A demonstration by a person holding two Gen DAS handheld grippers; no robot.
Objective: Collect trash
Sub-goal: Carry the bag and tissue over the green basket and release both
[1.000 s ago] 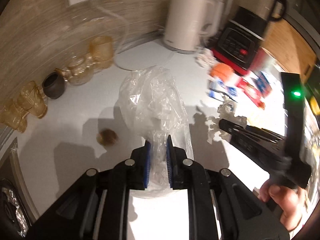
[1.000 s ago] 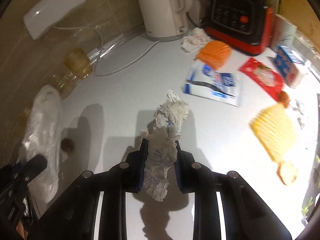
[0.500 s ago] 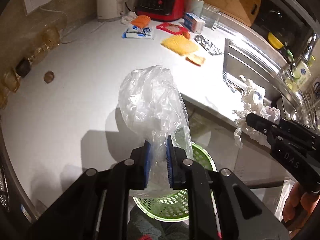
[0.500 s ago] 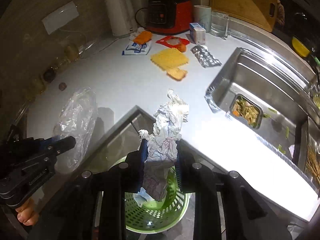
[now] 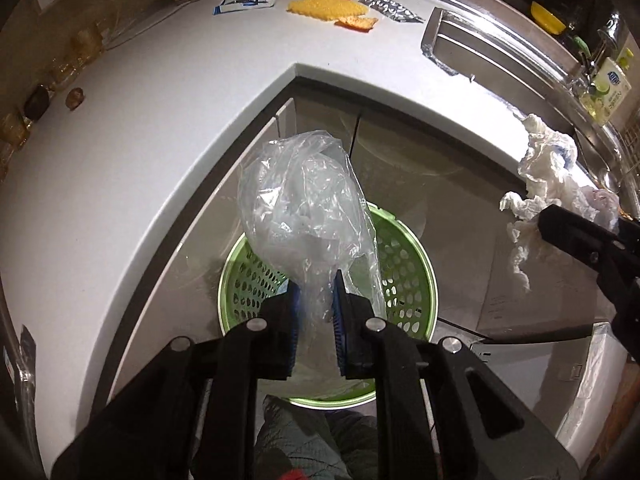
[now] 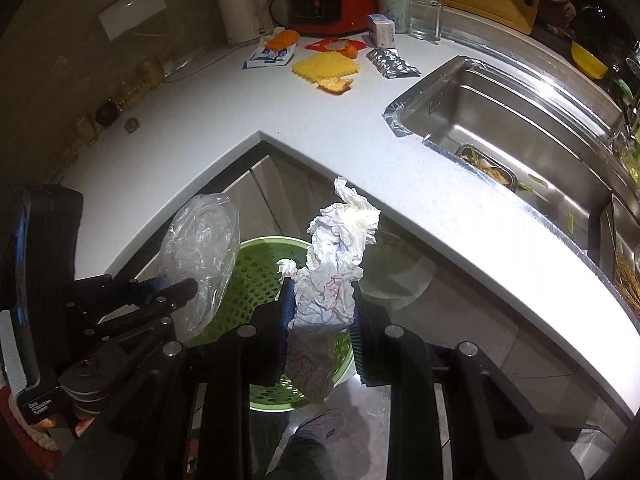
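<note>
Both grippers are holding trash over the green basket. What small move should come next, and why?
Probably open the left gripper to drop the clear plastic bag: it hangs directly above the green basket. The right gripper with its crumpled paper could release just after.

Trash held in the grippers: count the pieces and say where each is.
2. A clear plastic bag in the left gripper and a crumpled paper towel in the right gripper, both above the green basket.
</note>
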